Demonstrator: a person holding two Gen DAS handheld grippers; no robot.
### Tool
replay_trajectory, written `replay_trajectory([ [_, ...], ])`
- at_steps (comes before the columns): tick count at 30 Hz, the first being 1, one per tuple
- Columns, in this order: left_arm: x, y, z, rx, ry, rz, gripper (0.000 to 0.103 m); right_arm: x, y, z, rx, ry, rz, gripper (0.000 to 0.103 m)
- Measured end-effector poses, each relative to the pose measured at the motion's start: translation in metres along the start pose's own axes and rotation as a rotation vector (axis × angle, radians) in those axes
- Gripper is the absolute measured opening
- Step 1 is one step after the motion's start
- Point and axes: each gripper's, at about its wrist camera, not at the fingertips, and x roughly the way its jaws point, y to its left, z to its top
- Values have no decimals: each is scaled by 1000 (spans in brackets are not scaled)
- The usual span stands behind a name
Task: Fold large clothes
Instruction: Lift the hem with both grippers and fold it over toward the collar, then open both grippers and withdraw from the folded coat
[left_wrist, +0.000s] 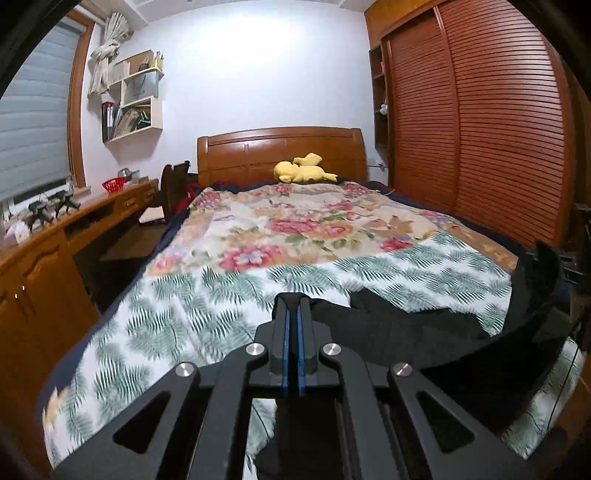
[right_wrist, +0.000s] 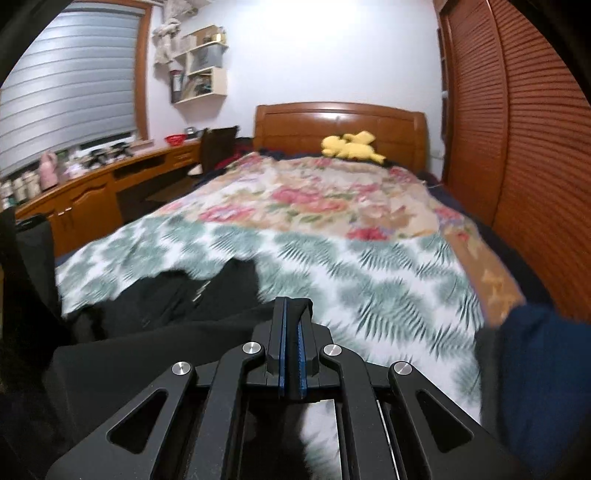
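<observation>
A black garment (left_wrist: 424, 325) is being held stretched above the fern-print bedcover (left_wrist: 184, 314), pinched at its edge by the clenched left gripper (left_wrist: 293, 306) and right gripper (right_wrist: 291, 306). It is judged soft, limp, fairly heavy; corners suit gripping best.

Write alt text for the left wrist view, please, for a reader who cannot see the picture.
The left claw is shut on an edge of a black garment, which trails to the right over a bed with a fern-print sheet. Further back lie a floral blanket and a yellow plush toy by the wooden headboard.
</observation>
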Motion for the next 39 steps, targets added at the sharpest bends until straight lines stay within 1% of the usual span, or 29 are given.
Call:
replay_trajectory([
  [3,30,8,21,16,0,29,1,43,-14,29,-3,2,-62,2],
  [4,40,11,26,21,1,33,1,53,-18,34,0,6,-76,2],
  [8,79,21,36,14,32,25,2,104,-34,54,16,34,-143,2],
  [10,97,23,33,19,70,9,2,127,-38,56,16,58,-190,2],
  [11,108,24,29,18,105,-7,3,137,-39,54,22,75,-201,2],
  [12,115,24,24,15,128,-18,3,148,-42,50,38,103,-199,3],
  [14,122,23,13,30,152,-12,9,163,-45,42,64,143,-175,5],
  [16,124,25,5,41,156,15,24,170,-43,32,68,176,-158,15],
  [17,124,27,1,32,158,15,27,171,-42,28,66,182,-166,35],
  [18,123,29,-3,18,166,5,30,169,-42,23,63,181,-182,45],
  [19,122,31,-7,5,180,-10,32,167,-43,22,65,175,-182,47],
  [20,120,31,-11,1,192,-24,33,162,-44,19,71,171,-175,53],
  [21,117,30,-15,5,196,-32,33,156,-44,16,75,179,-162,54],
  [24,106,25,-30,28,212,-44,35,136,-40,3,64,187,-131,55],
  [29,93,13,-61,46,265,-78,36,101,-30,-22,43,215,-66,55],
  [31,88,8,-75,48,287,-89,36,86,-28,-26,53,209,-39,55],
  [35,80,6,-95,37,316,-92,36,40,-24,-19,70,156,-7,55],
  [39,69,9,-105,7,320,-94,37,-1,-13,-3,26,118,-2,55],
])
